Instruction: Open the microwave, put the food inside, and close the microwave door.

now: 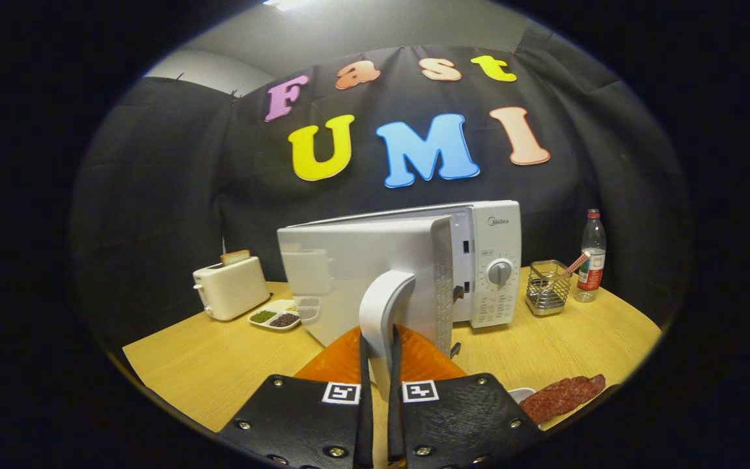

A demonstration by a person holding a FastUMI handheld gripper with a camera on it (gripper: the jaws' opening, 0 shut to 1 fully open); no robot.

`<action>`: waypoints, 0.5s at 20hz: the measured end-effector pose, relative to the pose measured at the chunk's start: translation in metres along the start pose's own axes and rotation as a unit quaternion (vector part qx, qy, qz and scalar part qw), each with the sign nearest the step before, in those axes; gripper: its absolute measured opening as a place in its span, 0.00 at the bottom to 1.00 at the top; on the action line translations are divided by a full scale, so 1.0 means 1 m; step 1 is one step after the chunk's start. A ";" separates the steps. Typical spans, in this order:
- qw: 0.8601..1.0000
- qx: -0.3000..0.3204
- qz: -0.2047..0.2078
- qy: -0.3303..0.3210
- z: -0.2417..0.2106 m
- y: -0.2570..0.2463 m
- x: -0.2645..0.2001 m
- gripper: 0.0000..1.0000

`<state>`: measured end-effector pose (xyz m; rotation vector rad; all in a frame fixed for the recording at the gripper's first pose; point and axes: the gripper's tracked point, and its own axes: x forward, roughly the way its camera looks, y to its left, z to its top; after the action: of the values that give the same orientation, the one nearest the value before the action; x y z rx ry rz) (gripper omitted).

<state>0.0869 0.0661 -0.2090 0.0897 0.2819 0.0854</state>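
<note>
Gripper view: fingers (379,365) clamp microwave door handle (385,312), door (362,273) ajar

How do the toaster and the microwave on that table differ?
The toaster is small with bread sticking out on top; the microwave is far bigger. The microwave's door handle is gripped between the hand-held gripper fingers, door swung open; the toaster is untouched. Both are white.

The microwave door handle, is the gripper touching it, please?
Touching: the gripper view shows the gripper with both fingers closed against the door handle of the open microwave.
</note>
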 end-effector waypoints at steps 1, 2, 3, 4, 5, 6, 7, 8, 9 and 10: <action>1.000 -0.010 0.014 -0.006 -0.003 0.016 -0.008 0.09; 1.000 -0.019 0.021 -0.011 -0.005 0.029 -0.013 0.09; 0.999 -0.031 0.026 -0.022 -0.007 0.041 -0.019 0.09; 0.998 -0.049 0.025 -0.034 -0.007 0.057 -0.023 0.09; 0.997 -0.065 0.022 -0.046 -0.010 0.070 -0.026 0.09; 0.995 -0.077 0.021 -0.057 -0.012 0.084 -0.028 0.09; 0.994 -0.084 0.026 -0.065 -0.016 0.101 -0.029 0.09; 0.993 -0.087 0.035 -0.068 -0.018 0.118 -0.031 0.09; 0.993 -0.087 0.028 -0.069 -0.021 0.127 -0.032 0.08; 0.994 -0.086 0.012 -0.070 -0.021 0.131 -0.032 0.08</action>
<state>0.0406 0.1945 -0.2073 -0.0710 0.1324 0.1268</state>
